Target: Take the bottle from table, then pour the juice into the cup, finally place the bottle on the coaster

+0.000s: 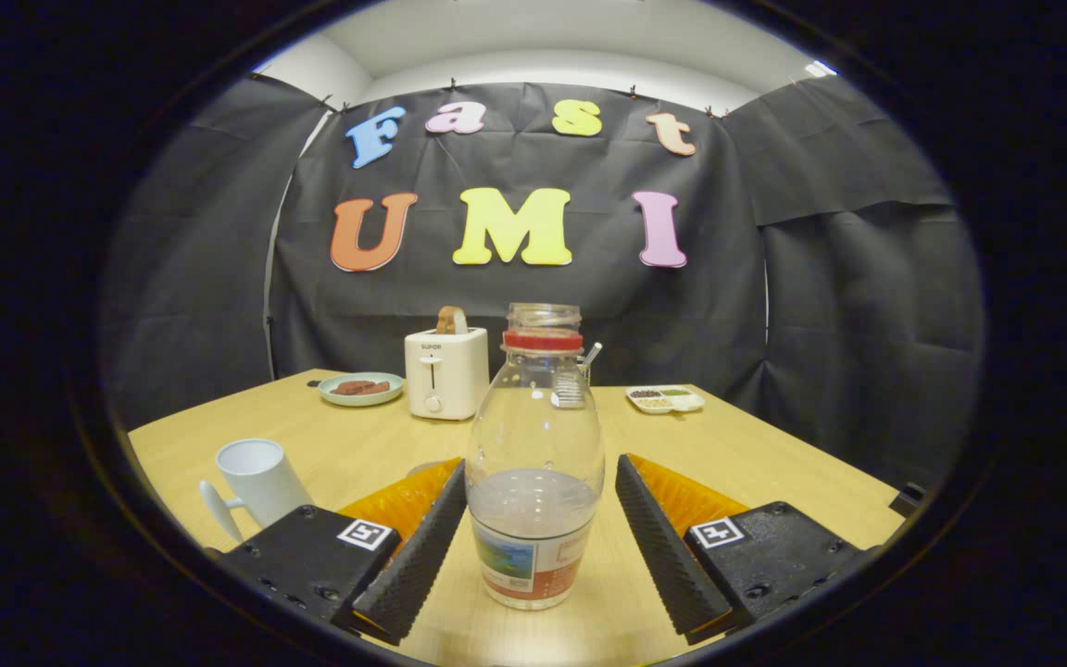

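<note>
While the bottle point(534, 463) is standing upright on the table point(774, 454), the gripper point(533, 537) is sitting wide around it.
Fingers aren't clamping it; cup point(260, 482) is waiting lower left of the frame.

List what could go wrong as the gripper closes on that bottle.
1. The bottle has no cap and holds liquid; a jolt or tilt while gripping could spill it.
2. The gripper is open, with the left finger seemingly touching the bottle and the right apart; closing unevenly may push it sideways.
3. The cup stands close on the left and could get bumped.
</note>
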### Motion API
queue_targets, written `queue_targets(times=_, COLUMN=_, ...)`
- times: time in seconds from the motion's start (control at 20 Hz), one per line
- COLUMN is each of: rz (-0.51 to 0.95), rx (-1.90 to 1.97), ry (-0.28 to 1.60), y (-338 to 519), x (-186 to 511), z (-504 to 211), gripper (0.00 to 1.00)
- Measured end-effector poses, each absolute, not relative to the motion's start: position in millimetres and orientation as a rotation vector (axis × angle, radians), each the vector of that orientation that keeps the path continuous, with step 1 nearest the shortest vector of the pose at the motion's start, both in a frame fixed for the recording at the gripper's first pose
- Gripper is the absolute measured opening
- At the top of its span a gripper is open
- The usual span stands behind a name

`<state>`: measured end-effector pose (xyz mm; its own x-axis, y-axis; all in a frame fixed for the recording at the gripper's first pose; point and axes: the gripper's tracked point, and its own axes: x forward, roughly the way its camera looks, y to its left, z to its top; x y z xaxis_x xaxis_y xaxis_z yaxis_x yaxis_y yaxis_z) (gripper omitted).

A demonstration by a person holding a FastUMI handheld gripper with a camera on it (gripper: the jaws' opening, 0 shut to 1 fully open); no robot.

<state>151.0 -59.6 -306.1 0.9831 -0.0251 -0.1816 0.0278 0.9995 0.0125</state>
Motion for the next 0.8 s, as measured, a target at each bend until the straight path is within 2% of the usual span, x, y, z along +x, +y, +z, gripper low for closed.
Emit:
queue_targets(times=0.2, rz=-0.022, rx=0.041, ry=0.184, y=-58.7, x=155.0, z=-313.7, gripper=1.0)
queue_targets(times=0.5, rz=-0.003, rx=0.029, ry=0.175, y=-52.3, x=156.2, z=-317.2, gripper=0.83)
queue_targets(times=0.8, rz=-0.072, rx=-0.03, ry=0.189, y=-70.6, x=147.1, z=-304.6, gripper=0.81)
